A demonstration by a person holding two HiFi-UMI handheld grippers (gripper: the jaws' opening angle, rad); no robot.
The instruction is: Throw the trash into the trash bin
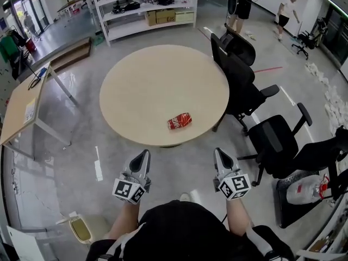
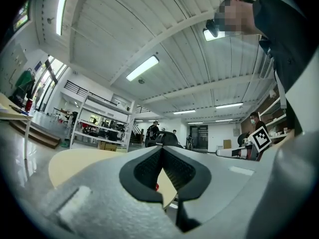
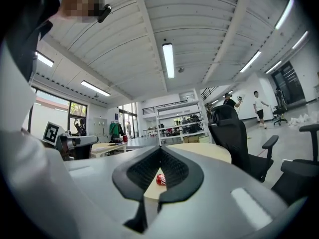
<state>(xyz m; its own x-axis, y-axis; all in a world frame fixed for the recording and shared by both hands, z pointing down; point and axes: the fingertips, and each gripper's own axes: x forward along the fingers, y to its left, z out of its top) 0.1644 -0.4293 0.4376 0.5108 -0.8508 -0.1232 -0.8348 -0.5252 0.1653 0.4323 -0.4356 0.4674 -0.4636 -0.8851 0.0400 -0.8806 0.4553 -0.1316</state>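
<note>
Can (image 1: 179,121) lies on its side near table (image 1: 157,80) front edge; left gripper (image 1: 143,155) and right gripper (image 1: 220,153) both closed, empty, short of it; risk: closed jaws nudge can, it rolls off.

Can (image 1: 179,120): red, with white lettering (too small to read). Table (image 1: 136,80): pale beige, plain. My left gripper (image 1: 143,155) and right gripper (image 1: 219,153): light grey shells, black ribbed pads (image 3: 177,168), each with a cube (image 1: 130,191) of black-and-white square markers. Chairs (image 1: 247,88): black. Floor (image 1: 76,151): glossy grey, with one red line (image 1: 269,69). Shelving (image 1: 136,30): white. Boxes (image 1: 166,16): tan. Desk (image 1: 22,107): light wood top, white legs. My top (image 1: 179,230): black, with a white stripe.
</note>
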